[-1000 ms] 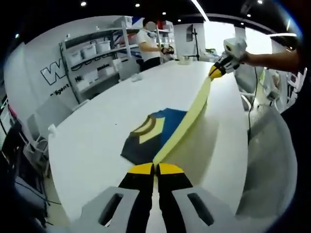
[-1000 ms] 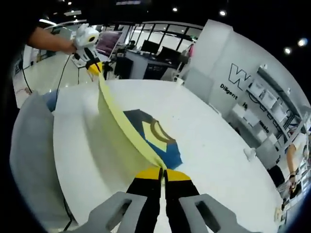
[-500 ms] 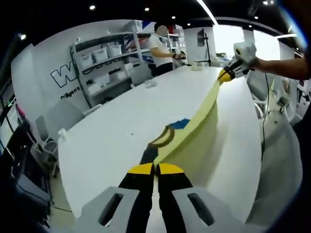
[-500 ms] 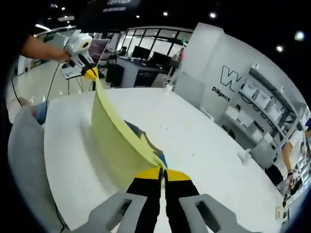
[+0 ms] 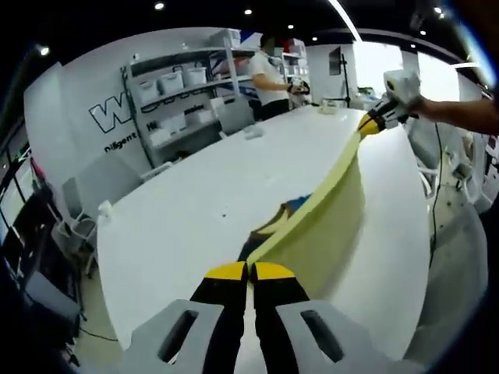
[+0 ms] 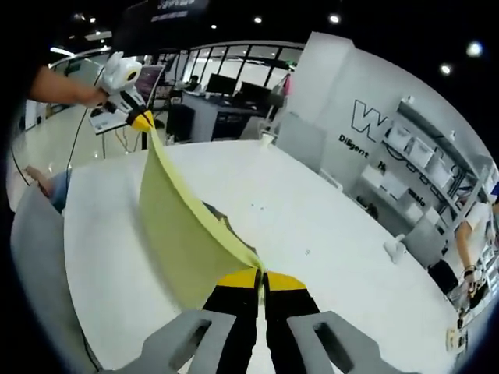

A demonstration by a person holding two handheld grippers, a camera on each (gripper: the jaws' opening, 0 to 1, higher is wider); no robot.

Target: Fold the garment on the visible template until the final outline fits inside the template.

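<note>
we see the left hand-held gripper (image 5: 249, 270) with its yellow-tipped jaws pressed together on one end of the garment's (image 5: 323, 222) lifted edge, and in the right gripper view it shows far off at the upper left (image 6: 142, 120), gripped by a hand (image 6: 95, 95) and pinching the cloth there. the right hand-held gripper (image 6: 261, 278) is likewise clamped on the other end of that edge; in the left gripper view it appears at the upper right (image 5: 371, 123), shut on the fabric too

the garment is pale yellow on the face turned toward us, and it is stretched taut between the two hand-held grippers as a raised sheet standing up off the surface (image 5: 195, 195), with its lower part hanging down to that surface. beyond the raised sheet a dark blue part of the garment with a tan curved band (image 5: 269, 228) lies flat on the surface, just beside the fold line. in the right gripper view only a thin strip of that dark part (image 6: 221, 220) peeks out past the sheet

we cannot make out any template outline on the surface. well beyond the garment, past the far edge of the surface, stand shelves (image 5: 175, 89) with bins and a person (image 5: 273, 82)
</note>
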